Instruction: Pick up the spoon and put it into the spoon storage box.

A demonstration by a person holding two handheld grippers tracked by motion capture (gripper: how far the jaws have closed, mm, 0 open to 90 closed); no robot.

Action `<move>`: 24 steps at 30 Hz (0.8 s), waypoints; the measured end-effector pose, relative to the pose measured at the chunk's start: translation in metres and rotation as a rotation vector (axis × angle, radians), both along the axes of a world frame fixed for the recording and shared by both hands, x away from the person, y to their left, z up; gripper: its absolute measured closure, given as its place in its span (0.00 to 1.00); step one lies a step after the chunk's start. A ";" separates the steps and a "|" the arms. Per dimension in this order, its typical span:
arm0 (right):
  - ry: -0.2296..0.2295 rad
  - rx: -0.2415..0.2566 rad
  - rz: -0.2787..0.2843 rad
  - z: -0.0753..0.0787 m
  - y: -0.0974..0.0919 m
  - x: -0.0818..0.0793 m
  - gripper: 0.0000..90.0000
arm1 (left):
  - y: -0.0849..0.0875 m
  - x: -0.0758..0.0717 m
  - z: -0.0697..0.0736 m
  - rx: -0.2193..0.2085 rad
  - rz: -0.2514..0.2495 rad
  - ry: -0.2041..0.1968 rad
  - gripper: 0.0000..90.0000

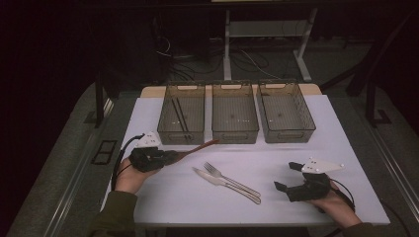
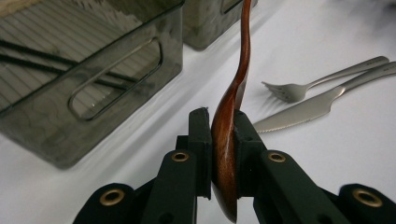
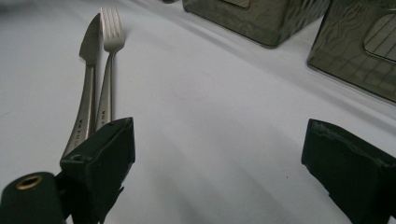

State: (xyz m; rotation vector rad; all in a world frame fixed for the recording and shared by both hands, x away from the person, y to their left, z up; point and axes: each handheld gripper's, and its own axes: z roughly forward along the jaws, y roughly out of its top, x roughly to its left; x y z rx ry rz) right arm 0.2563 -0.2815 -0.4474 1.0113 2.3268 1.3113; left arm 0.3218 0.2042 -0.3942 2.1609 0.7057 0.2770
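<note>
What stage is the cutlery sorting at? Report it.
Done: dark chopsticks lie in the left bin. In hand: left gripper clamps the wooden spoon by its bowl. Left: fork and knife on the table; right gripper open.

A brown wooden spoon point(image 2: 229, 140) stands on edge, bowl clamped, handle toward the bins.

High view dim; room behind worktop point(image 1: 296, 197) almost black, corners dark. White worktop is brightest part, lit from above, soft and a bit grainy. Left tongs view brighter: shiny streak runs down wooden spoon point(image 2: 233, 93), tongs tips near camera sharp, fork point(image 2: 299, 86) and knife point(image 2: 317, 105) slightly soft. Right tongs view: near black tongs blurry, soft grey shadows on worktop, bins point(image 3: 261, 18) at top edge fuzzy.
</note>
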 end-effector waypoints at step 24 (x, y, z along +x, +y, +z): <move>-0.002 0.022 -0.026 0.002 -0.002 0.000 0.10 | -0.039 0.027 0.033 -0.055 0.040 -0.044 0.89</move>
